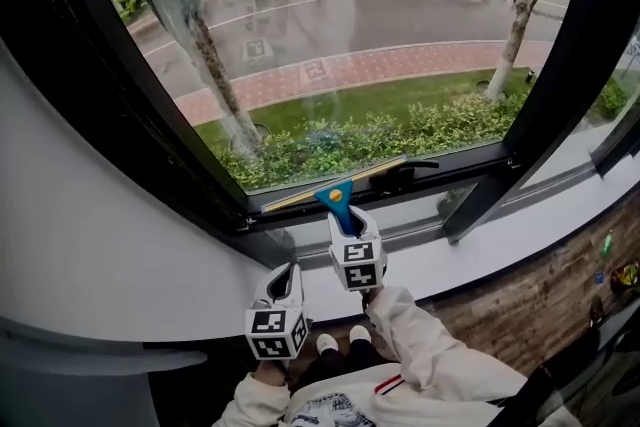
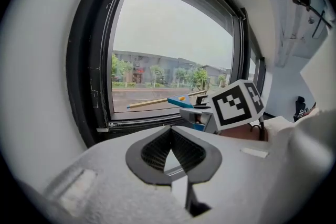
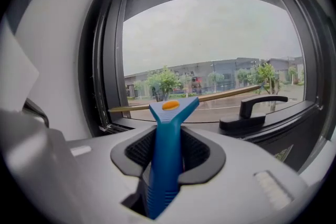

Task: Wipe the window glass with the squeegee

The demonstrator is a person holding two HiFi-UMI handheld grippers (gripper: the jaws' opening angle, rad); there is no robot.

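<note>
The squeegee (image 1: 338, 199) has a blue handle with an orange dot and a long tan blade. My right gripper (image 1: 347, 218) is shut on the handle (image 3: 165, 157), and the blade (image 3: 226, 94) lies across the bottom of the window glass (image 1: 350, 35), just above the lower frame. My left gripper (image 1: 283, 281) hangs lower and to the left, near the wall below the sill, with its jaws shut and nothing between them. From the left gripper view the squeegee (image 2: 176, 100) and the right gripper's marker cube (image 2: 237, 104) show ahead against the pane.
A black window handle (image 1: 405, 177) sits on the lower frame just right of the blade. The dark window frame (image 1: 150, 105) runs up the left side, with a white wall (image 1: 90, 225) beside it. A grey sill (image 1: 530, 230) extends right. A person's white sleeves show below.
</note>
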